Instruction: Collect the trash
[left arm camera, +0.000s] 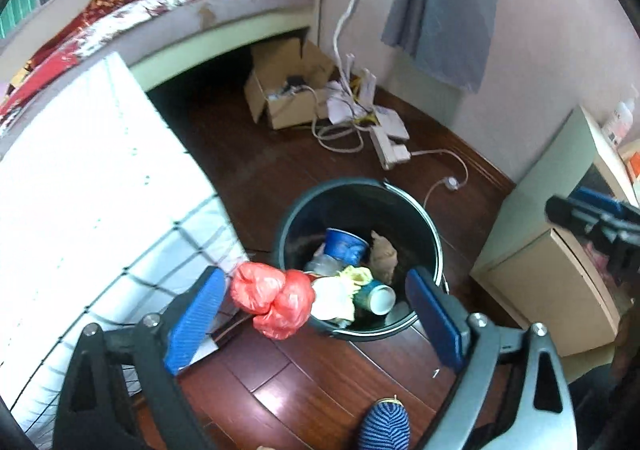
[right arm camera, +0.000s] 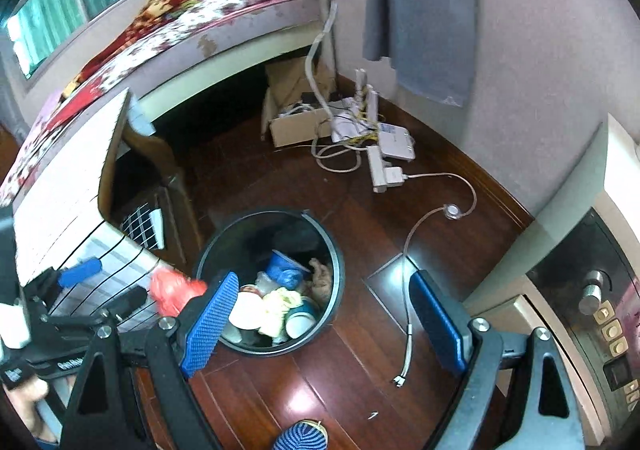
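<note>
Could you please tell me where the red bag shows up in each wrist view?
Left wrist: the red bag is lower centre, at the bin's left rim, beside the left finger.
Right wrist: it is lower left, left of the bin.
Shared landmark: the bin.

Bin (left arm camera: 434, 250) stood on the floor (left arm camera: 320, 370), cups (left arm camera: 346, 246) and paper inside it, bag (left arm camera: 274, 298) at its left rim, table (left arm camera: 80, 170) left of the bin, bed (left arm camera: 180, 10) behind, box (left arm camera: 280, 90) under the bed, cabinet (left arm camera: 540, 282) to the right.
</note>
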A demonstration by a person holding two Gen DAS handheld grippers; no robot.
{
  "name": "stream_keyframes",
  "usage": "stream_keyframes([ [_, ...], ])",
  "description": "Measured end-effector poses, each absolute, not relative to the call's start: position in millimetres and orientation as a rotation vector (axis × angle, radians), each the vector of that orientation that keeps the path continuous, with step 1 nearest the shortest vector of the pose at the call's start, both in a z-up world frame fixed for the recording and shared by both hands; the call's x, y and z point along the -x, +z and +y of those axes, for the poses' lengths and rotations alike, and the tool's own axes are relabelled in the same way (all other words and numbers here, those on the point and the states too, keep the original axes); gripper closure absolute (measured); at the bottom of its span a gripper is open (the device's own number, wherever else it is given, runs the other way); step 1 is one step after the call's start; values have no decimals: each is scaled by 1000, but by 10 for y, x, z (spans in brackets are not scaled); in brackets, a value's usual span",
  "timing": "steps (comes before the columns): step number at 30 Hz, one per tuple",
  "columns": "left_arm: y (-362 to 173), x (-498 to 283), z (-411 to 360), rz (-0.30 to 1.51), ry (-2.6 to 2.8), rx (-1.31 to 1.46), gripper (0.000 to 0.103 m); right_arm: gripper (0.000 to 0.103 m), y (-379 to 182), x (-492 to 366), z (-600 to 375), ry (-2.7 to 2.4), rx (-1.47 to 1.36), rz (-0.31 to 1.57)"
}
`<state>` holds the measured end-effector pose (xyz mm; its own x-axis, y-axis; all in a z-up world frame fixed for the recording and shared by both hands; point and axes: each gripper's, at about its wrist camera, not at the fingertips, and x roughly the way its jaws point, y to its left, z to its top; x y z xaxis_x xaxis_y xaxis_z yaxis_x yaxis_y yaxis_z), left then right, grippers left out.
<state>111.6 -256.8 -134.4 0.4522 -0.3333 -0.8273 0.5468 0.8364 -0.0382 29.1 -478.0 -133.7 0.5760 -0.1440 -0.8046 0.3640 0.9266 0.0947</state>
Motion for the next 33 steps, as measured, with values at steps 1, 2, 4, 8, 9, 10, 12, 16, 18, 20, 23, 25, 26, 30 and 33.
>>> stream_keyframes([
  [1,-1302,-1101,-2512,946,-540,-249,10,14,-1324,-290,-4707,-287,-262,908],
  [2,-1253,-1093,-2446,933,-529,-244,10,14,-1324,-306,-4673,-282,-260,907],
  [4,-1203,-1122,-2340,907,-500,-230,10,14,-1313,-305,-4575,-268,-256,905],
  [8,-1094,-1195,-1995,875,-433,-195,10,14,-1299,-316,-4461,-247,-249,896],
  [9,-1078,-1222,-1922,868,-415,-188,10,14,-1300,-323,-4441,-244,-250,895],
  [10,-1074,-1243,-1855,862,-399,-188,10,14,-1299,-336,-4419,-240,-249,893],
  [12,-1084,-1277,-1728,858,-369,-188,10,14,-1296,-381,-4362,-223,-248,891],
  [16,-1148,-1253,-1594,868,-344,-195,10,14,-1294,-463,-4182,-195,-222,900],
  [18,-1093,-1179,-1547,874,-354,-184,10,14,-1276,-478,-4080,-184,-207,905],
  [20,-971,-1048,-1523,851,-353,-181,10,14,-1191,-442,-3910,-160,-171,903],
  [23,-825,-847,-1486,811,-355,-180,10,14,-1023,-306,-3686,-154,-114,877],
  [25,-760,-749,-1460,799,-355,-185,10,11,-940,-228,-3561,-148,-102,870],
  [26,-719,-711,-1438,790,-356,-182,10,10,-894,-191,-3493,-143,-95,864],
  [30,-531,-577,-1366,762,-364,-169,10,8,-724,-69,-3275,-138,-61,839],
  [33,-371,-454,-1276,729,-357,-160,9,1,-537,46,-3136,-144,-43,797],
])
